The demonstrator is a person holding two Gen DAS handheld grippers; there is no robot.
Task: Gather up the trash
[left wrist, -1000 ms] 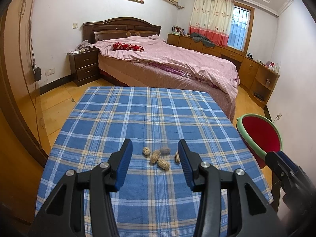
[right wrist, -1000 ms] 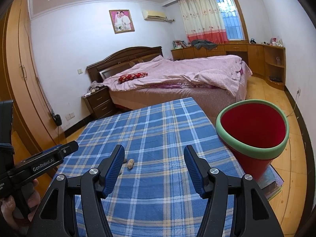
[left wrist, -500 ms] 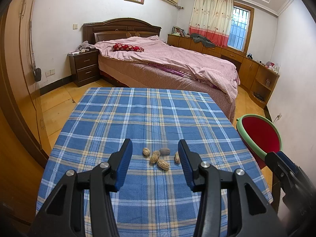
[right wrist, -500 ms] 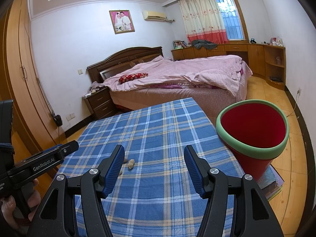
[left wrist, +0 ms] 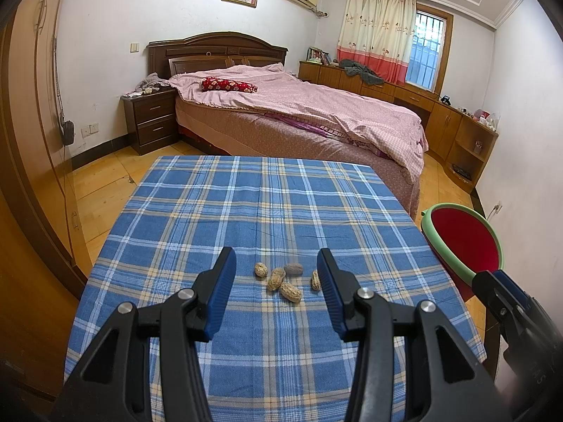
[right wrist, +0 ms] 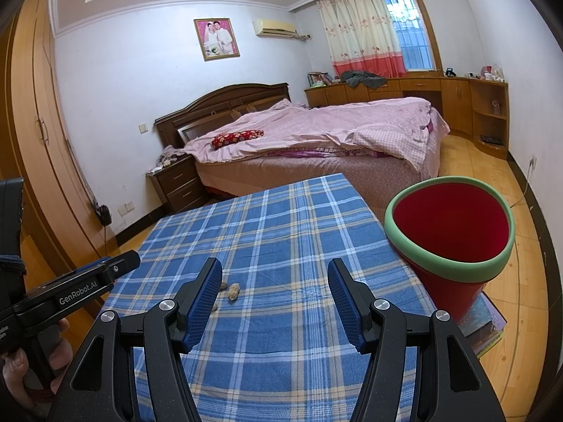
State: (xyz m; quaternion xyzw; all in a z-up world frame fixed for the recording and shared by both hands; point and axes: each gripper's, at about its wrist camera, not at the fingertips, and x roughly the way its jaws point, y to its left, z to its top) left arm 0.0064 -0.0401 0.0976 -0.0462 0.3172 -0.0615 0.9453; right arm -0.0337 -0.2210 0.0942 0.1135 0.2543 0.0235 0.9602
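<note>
Several peanut shells [left wrist: 281, 279] and a dark nut [left wrist: 293, 269] lie in a small cluster on the blue plaid tablecloth [left wrist: 246, 211]. My left gripper [left wrist: 274, 290] is open and empty, its blue pads either side of the cluster, just short of it. My right gripper [right wrist: 276, 297] is open and empty above the cloth; one shell [right wrist: 233, 291] shows beside its left finger. A red bin with a green rim [right wrist: 450, 225] stands off the table's right edge, also in the left wrist view [left wrist: 464, 239].
The bin sits on a stack of books [right wrist: 482, 327]. A bed with a pink cover [left wrist: 299, 112] stands beyond the table's far edge. A wooden wardrobe [left wrist: 21, 140] runs along the left. Wooden floor surrounds the table.
Both views have barely shifted. The grippers stay open and the shells have not moved.
</note>
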